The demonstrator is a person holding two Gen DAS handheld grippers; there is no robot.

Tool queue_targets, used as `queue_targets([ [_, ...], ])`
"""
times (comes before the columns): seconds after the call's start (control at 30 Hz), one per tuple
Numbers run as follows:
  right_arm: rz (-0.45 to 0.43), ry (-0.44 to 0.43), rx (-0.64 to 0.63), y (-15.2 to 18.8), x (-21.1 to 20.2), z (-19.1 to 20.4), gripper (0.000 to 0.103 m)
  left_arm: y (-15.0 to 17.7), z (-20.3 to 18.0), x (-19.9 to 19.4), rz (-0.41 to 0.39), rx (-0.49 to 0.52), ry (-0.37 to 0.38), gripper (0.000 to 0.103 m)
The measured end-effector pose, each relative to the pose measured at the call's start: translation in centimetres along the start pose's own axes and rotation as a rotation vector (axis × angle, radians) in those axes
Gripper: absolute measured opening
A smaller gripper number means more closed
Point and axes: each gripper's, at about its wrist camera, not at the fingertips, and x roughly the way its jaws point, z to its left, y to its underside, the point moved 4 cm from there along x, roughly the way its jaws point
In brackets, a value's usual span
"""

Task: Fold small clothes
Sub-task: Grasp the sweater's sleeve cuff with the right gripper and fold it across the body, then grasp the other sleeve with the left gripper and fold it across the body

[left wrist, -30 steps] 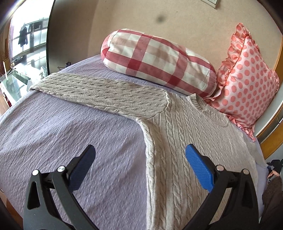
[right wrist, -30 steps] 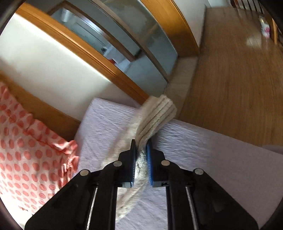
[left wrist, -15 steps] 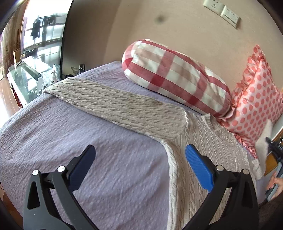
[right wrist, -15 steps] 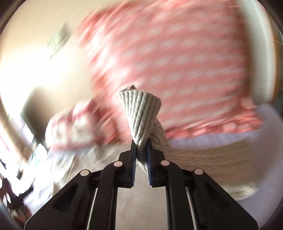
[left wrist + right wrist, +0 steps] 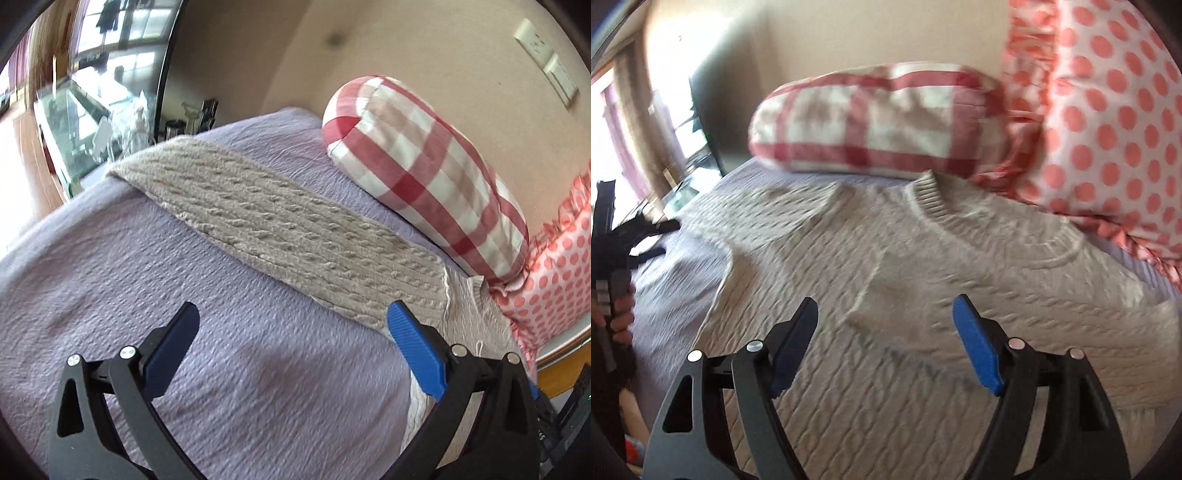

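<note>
A beige cable-knit sweater (image 5: 923, 280) lies flat on the purple bedspread (image 5: 184, 295), collar toward the pillows. One sleeve (image 5: 280, 229) stretches out straight toward the bed's far left corner. The other sleeve (image 5: 1015, 295) lies folded across the sweater's body. My left gripper (image 5: 291, 328) is open and empty above the bedspread, near the armpit of the outstretched sleeve. My right gripper (image 5: 886, 321) is open and empty above the sweater's chest.
A red checked bolster (image 5: 424, 170) and a pink polka-dot pillow (image 5: 1108, 122) lie against the wall behind the sweater. A glass table (image 5: 85, 122) stands beyond the bed's left edge. The person's hand and the left gripper show at the left of the right wrist view (image 5: 613, 280).
My right gripper carried the sleeve cuff over the sweater's body and opened, letting it go. My left gripper swung left toward the outstretched sleeve, staying open.
</note>
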Motion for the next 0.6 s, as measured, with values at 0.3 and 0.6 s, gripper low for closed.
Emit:
queue_targets([
  [0.3, 0.033, -0.075, 0.237, 0.4, 0.2, -4.5, 0.08, -3.2, 2.6, 2.5, 0.023, -0.18, 0.078, 0.092],
  [0.6, -0.056, -0.079, 0.269, 0.9, -4.6, -6.9, 0.085, -9.4, 9.5, 5.5, -0.003, -0.403, 0.055, 0.048],
])
